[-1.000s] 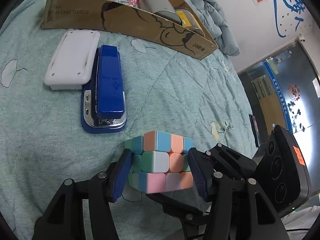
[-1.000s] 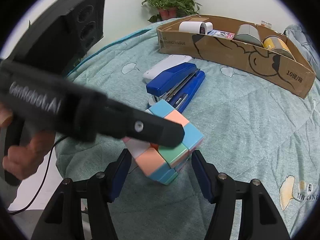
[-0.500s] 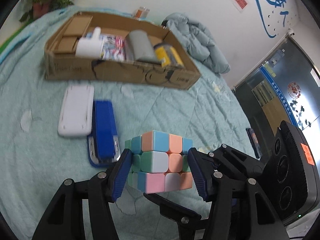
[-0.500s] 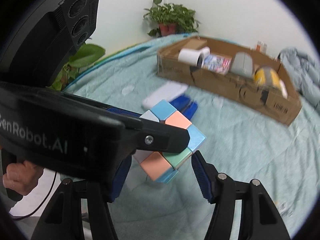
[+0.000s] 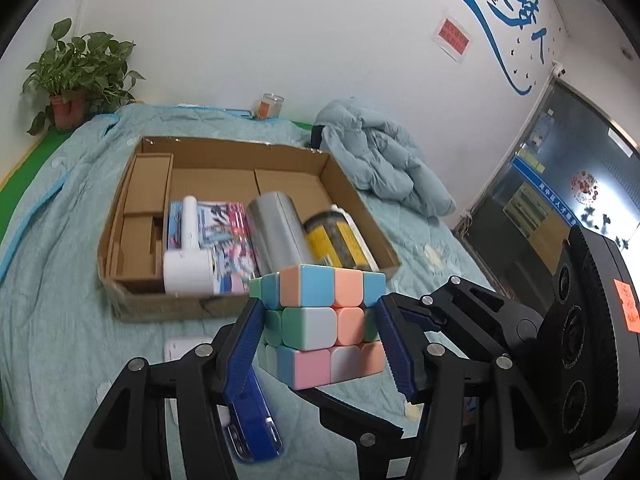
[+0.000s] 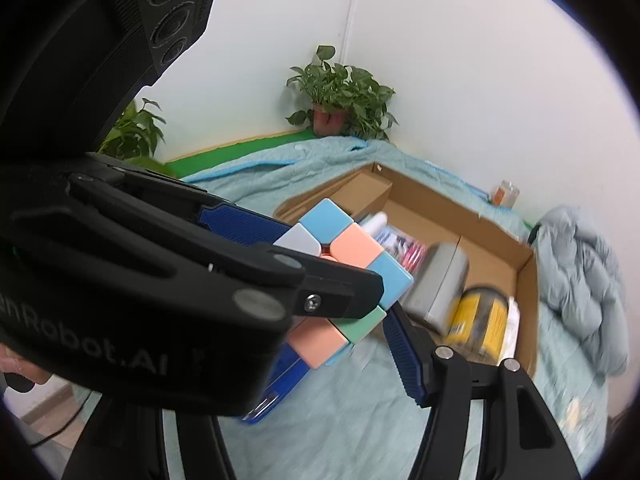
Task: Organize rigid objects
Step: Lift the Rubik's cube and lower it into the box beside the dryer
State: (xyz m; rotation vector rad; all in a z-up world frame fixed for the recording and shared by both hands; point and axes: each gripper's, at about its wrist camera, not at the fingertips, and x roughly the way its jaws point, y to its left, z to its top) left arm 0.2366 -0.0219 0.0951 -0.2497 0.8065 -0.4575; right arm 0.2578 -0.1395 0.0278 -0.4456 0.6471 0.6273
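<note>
My left gripper (image 5: 318,338) is shut on a pastel puzzle cube (image 5: 320,320) and holds it in the air above the bed, in front of the cardboard box (image 5: 160,304). The cube (image 6: 352,248) also shows in the right wrist view, held by the left gripper's black body. My right gripper (image 6: 340,344) is open and empty just behind the cube; only its right finger (image 6: 404,356) shows, the left one is hidden. A blue stapler (image 5: 252,412) and a white flat case (image 5: 184,350) lie on the bed below.
The box holds a white tool (image 5: 186,248), a colourful booklet (image 5: 228,236), a grey cylinder (image 5: 276,236) and a yellow-labelled jar (image 5: 336,240). A light blue jacket (image 5: 380,164) lies right of the box. A potted plant (image 5: 76,76) stands at the far left corner.
Both grippers have risen and tilted up, the left one carrying the cube. The box now shows from above, and the stapler and white case have dropped low in view.
</note>
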